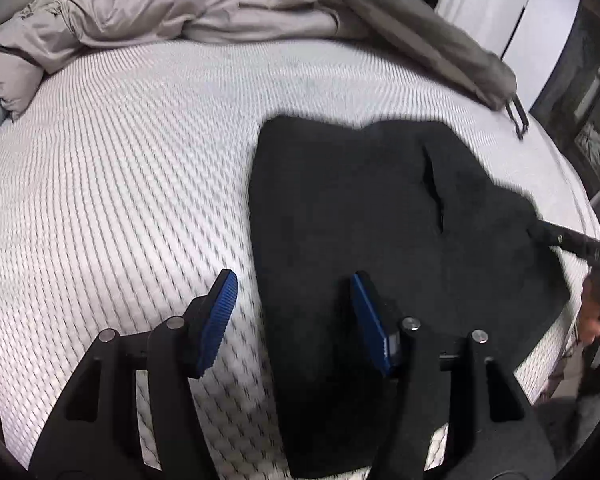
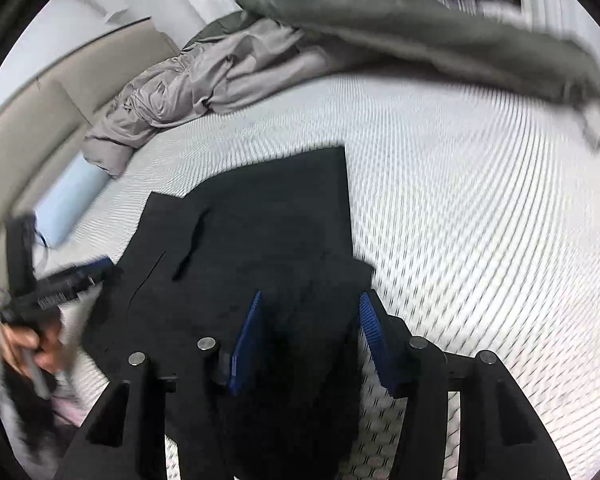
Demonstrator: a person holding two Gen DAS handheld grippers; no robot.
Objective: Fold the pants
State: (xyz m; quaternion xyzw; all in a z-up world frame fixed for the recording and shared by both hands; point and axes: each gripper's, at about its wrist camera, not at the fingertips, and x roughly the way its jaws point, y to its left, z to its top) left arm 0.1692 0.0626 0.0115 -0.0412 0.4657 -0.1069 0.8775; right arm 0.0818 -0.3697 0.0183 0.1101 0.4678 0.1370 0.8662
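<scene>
Lying on the white quilted mattress (image 1: 120, 184), the black pants (image 1: 360, 216) are already folded into a compact dark block near the bed's edge. Both tools hover over them with nothing caught between the blue pads: the left gripper (image 1: 294, 320) stands parted, one finger over bare mattress and the other over the cloth, and the right gripper (image 2: 312, 344) is likewise released, straddling the near end of the fabric.

To finish the fold well, the person should probably press any lifted edge flat and square the corners before gripping again, taking both layers together so the stack does not slide apart. The motion blur suggests easing down slowly.

No containers are visible; a rumpled grey jacket (image 1: 140, 8) and an olive-grey garment (image 2: 420, 24) lie farther back on the bed.
</scene>
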